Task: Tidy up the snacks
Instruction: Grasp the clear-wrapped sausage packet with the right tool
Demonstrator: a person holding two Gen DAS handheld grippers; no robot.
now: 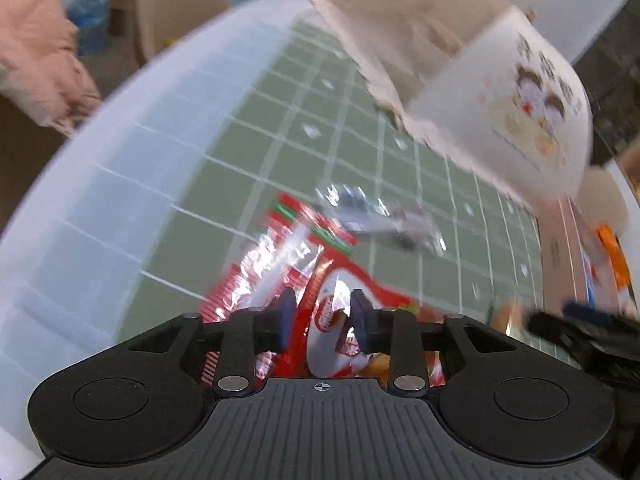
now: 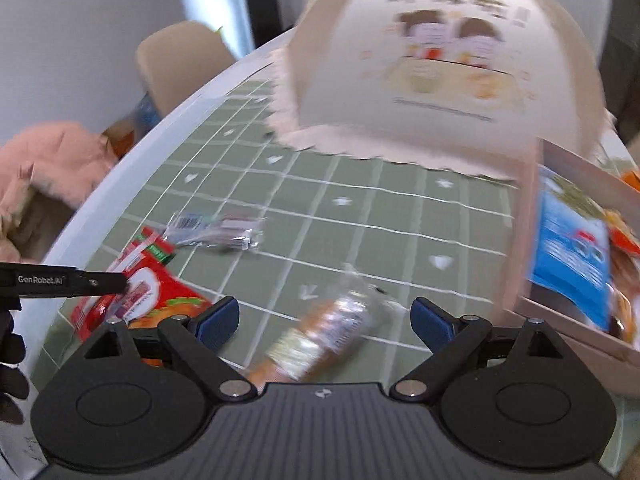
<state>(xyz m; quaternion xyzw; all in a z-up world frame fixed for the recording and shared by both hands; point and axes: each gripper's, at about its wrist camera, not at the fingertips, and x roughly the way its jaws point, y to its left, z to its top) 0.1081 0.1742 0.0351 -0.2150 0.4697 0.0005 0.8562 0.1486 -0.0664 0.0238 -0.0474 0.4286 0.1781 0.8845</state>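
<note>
Red snack packet [image 1: 320, 280] lies nearest the left gripper [image 1: 322, 312], on the green grid mat [image 1: 248, 148]. Blue pads sit narrow, either side of the packet's white oval label; blur hides whether the pads press on it, so contact can't be told. In the right wrist view the same packet [image 2: 148, 292] sits at the mat's near-left corner, with the left gripper's black finger [image 2: 64, 280] reaching over it.

Right gripper [image 2: 324, 320] stands wide, nothing between the pads. Just ahead, between and slightly below its fingertips, lies a clear-wrapped snack [image 2: 320, 336] with orange and white print, tilted diagonally on the mat. Whether the pads touch it: no, both are apart from it.

Further out, a clear silver wrapper [image 2: 216, 232] lies flat on the mat, just beyond the red packet; in the left view it [image 1: 380, 216] sits right past the packet's top edge.

At the right, a cardboard box [image 2: 576, 320] holds a blue packet [image 2: 572, 256] and orange packets, blurred. Its big beige flap [image 2: 420, 72] with a cartoon print stands up over the far mat; the same flap [image 1: 500, 96] shows upper right in the left view.

White table [image 1: 100, 208] rims the mat. Beyond the edge: pink cloth [image 1: 36, 56], a beige chair [image 2: 180, 60], a blue water jug [image 1: 90, 16] on the floor.
</note>
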